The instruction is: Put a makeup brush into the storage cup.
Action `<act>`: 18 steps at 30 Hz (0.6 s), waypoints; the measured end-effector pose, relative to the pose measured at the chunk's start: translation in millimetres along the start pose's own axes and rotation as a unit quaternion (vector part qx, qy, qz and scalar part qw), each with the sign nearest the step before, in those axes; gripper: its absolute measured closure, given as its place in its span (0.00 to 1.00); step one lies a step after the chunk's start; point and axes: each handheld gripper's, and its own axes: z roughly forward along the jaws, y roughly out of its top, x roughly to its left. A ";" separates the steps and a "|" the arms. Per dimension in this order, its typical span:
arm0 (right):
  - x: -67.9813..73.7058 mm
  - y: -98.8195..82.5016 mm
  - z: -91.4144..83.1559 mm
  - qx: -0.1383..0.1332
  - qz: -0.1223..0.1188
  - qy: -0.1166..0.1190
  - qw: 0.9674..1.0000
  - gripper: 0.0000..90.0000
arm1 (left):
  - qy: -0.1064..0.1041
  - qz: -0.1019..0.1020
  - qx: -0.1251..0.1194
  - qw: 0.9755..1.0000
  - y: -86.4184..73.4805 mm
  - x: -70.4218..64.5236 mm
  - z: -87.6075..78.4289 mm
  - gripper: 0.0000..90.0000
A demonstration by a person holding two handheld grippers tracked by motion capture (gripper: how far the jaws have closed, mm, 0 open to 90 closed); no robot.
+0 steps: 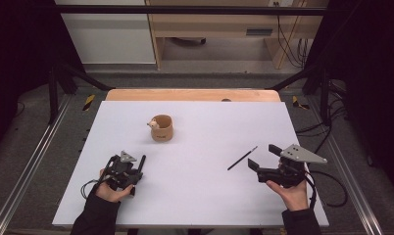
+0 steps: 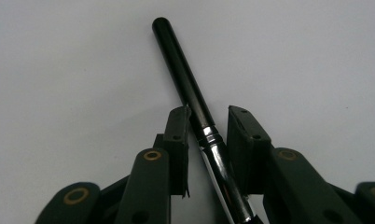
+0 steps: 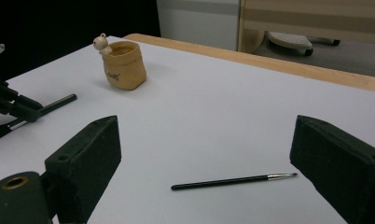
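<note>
Down at the near left of the white table sheet [image 1: 195, 205], the left gripper [image 1: 136, 169] points along the surface, low enough to straddle the thick black-handled brush with a chrome ferrule [image 2: 195, 100] that lies slantwise between its jaws. Jaws narrow there: one pad [image 2: 177, 128] touching the handle, the other pad [image 2: 244, 140] just beside the ferrule with a sliver of white showing between, so probably a hold being set up rather than a firm clamp. Handle end sticking out past the fingertips, which suits lifting the brush by its middle and carrying it tip or tail first. Across the sheet, near the right edge, the right gripper [image 1: 261, 155] rests in the hand with jaws spread wide and nothing between the pads; lined up towards the thin black paintbrush with a pale tip [image 3: 232, 180], which lies flat on the sheet just ahead, apart from both jaws. Towards the far middle, well apart from both brushes, stands the tan sack-shaped pot with a small figure perched on its rim [image 1: 161, 128], upright, mouth open upward, likely meant as the holder. Nothing poking above the rim; the bottom of the inside hidden, so contents impossible to tell for sure.
</note>
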 end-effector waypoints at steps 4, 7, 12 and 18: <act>0.0 0.1 0.3 0.000 0.001 0.000 1.000 0.10 | -0.006 0.002 0.004 1.000 -0.4 1.2 -0.9 0.81; 0.2 -0.1 1.0 0.001 0.000 0.001 1.000 0.10 | -0.006 0.006 0.003 1.000 -1.0 2.0 -1.3 0.86; 0.5 -0.2 1.2 0.002 0.000 0.001 1.000 0.10 | -0.010 0.014 0.006 1.000 -1.0 2.5 -1.9 0.87; -0.4 -0.5 0.7 0.002 0.001 0.002 1.000 0.10 | -0.006 0.024 0.004 1.000 -0.2 2.8 -2.0 0.75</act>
